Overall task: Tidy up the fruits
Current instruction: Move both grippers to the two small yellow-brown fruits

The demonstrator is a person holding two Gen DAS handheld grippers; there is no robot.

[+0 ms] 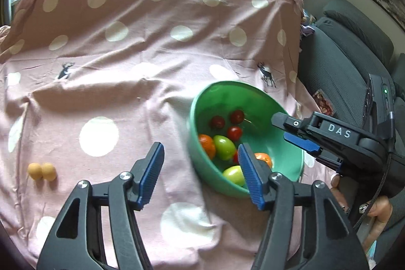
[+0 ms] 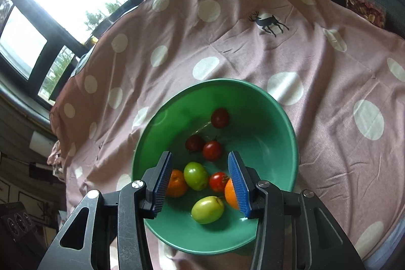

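A green bowl (image 1: 283, 151) (image 2: 265, 123) sits on the pink dotted cloth, holding red tomatoes (image 2: 212, 149), green fruits (image 2: 207, 209) and orange fruits (image 2: 177, 182). Two small yellow fruits (image 1: 41, 171) lie together on the cloth at the far left. My left gripper (image 1: 200, 147) is open and empty, hovering by the bowl's left rim. My right gripper (image 2: 200, 156) (image 1: 291, 132) is open over the bowl's near side. The fruits lie below its fingers and its pads press on none of them.
The pink cloth (image 1: 126, 55) covers a raised surface that slopes up toward dark-framed windows. A grey upholstered seat (image 1: 341, 47) stands to the right, with a small patterned packet (image 2: 364, 9) at the cloth's edge. A hand (image 1: 379, 209) holds the right gripper.
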